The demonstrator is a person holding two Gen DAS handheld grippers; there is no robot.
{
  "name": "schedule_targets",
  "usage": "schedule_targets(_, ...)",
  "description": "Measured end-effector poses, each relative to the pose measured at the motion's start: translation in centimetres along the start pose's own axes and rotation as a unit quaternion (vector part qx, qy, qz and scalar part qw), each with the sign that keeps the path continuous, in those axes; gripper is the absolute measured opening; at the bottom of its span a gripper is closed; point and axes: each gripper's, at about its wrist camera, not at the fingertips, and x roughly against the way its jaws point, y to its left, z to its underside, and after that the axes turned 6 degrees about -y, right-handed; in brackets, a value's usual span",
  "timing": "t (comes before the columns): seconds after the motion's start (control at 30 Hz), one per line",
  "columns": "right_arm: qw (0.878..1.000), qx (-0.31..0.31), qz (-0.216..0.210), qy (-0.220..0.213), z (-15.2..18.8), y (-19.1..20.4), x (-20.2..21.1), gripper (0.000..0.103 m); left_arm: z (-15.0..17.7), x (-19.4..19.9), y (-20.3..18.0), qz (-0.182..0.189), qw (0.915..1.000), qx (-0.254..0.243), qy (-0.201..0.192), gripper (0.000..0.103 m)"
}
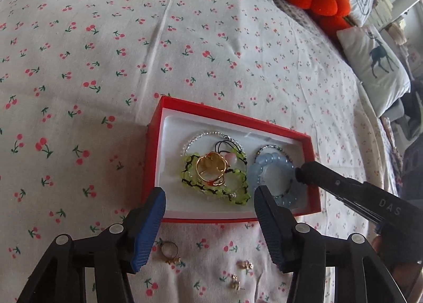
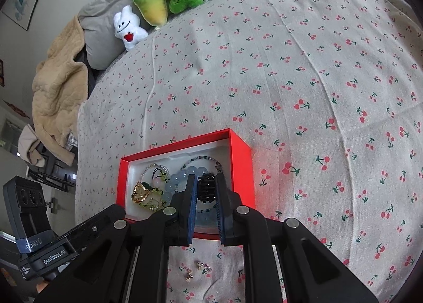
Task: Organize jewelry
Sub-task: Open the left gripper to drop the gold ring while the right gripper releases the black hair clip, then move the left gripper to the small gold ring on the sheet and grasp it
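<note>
Black hair claw (image 2: 206, 188) hanging over the red box's (image 2: 239, 144) right end.
The right gripper (image 2: 206, 206) is pinching it upright above the blue bead bracelet (image 1: 272, 173); the left gripper (image 1: 208, 213) is waiting wide open, empty, at the box's near edge.

"DAS" on the right tool's (image 1: 300, 174) black body — "GenRobot.AI", "ORICO" on the left tool's rig (image 2: 39, 250).

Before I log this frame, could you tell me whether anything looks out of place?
Yes: a gold ring and a few small earrings lie loose on the cherry-print bedsheet, just outside the near wall of the red box, while the bracelets sit inside it.
</note>
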Motion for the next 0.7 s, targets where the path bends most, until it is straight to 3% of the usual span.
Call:
schedule_targets(0.27,1.0,0.024,0.0,0.007,0.3,1.3,-0.7,0.014,0.1,2.0,0.4,0.006,1.0,-0.001,-0.006,0.061)
schedule_targets(0.5,1.0,0.009,0.004,0.004,-0.1,0.8,-0.4,0.016,0.4,2.0,1.2,-0.024,0.9997,-0.005,0.007,0.061)
schedule_targets(0.7,1.0,0.003,0.018,-0.003,-0.2,0.5,0.7,0.026,1.2,1.8,1.3,-0.047,0.9983,-0.018,0.028,0.061)
